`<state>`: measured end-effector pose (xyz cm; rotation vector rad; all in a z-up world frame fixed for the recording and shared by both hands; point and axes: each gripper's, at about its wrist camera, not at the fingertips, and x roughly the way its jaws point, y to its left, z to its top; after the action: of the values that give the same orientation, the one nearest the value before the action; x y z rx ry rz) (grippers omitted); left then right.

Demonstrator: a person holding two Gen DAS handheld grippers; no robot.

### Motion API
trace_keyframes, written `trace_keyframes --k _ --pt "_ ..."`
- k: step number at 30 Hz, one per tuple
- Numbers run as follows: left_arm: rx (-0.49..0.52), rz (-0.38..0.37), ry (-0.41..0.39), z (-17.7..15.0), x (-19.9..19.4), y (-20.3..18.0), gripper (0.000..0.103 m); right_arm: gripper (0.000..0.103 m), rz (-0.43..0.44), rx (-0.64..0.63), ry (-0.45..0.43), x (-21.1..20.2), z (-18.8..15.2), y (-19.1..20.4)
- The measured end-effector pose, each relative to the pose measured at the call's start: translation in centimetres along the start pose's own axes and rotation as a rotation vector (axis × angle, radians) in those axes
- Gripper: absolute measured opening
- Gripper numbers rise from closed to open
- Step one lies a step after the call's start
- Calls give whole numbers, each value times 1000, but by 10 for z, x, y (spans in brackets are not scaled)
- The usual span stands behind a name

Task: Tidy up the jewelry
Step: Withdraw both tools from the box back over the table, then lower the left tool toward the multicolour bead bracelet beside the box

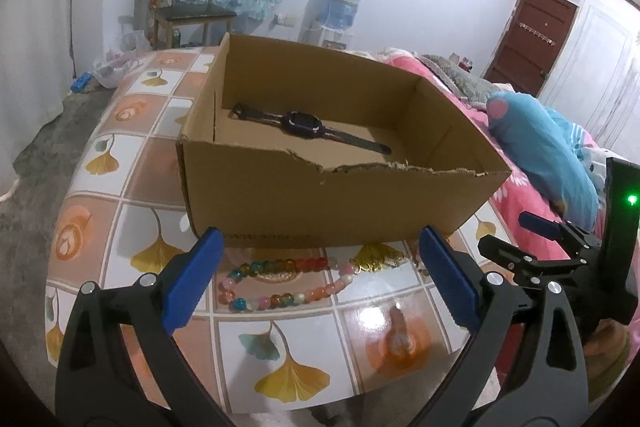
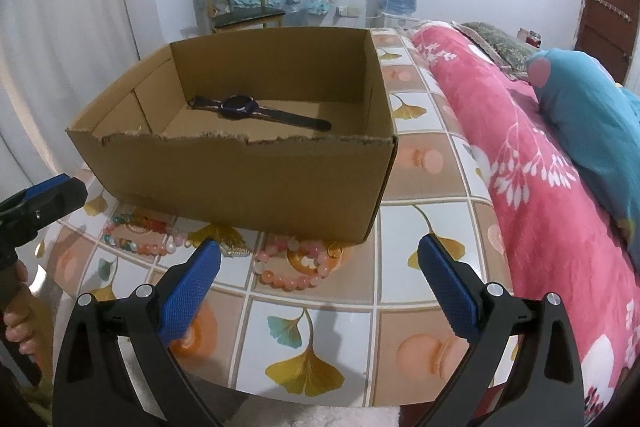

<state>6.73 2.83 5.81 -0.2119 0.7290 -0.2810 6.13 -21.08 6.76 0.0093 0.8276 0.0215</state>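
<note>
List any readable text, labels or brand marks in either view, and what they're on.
"www." on the cardboard box, printed low on its near wall, seen upside down in the left wrist view; the rest of that line is too blurred to read.
Water jug label: too small and blurred to read.
Nothing else legible.

Multicoloured glass-bead bracelet (image 1: pixel 276 283): far right end hidden behind blue gripper pad. Print on brown cardboard box (image 1: pixel 340 199) front wall unreadable, partly covered.
</note>
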Motion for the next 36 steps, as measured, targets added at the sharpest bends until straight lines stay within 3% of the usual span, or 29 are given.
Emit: trace_keyframes --k 11,19,27,36 --pt "14 6 -25 -3 -6 -5 95 96 -11 1 4 -2 5 1" --pt "52 98 -72 -5 -12 -16 95 96 3 22 -35 -15 5 0" --pt "124 132 -104 -10 -19 -34 95 96 39 62 -54 -17 4 -7" --pt "100 80 -75 -13 -15 -18 95 96 137 180 -60 -6 -1 -22"
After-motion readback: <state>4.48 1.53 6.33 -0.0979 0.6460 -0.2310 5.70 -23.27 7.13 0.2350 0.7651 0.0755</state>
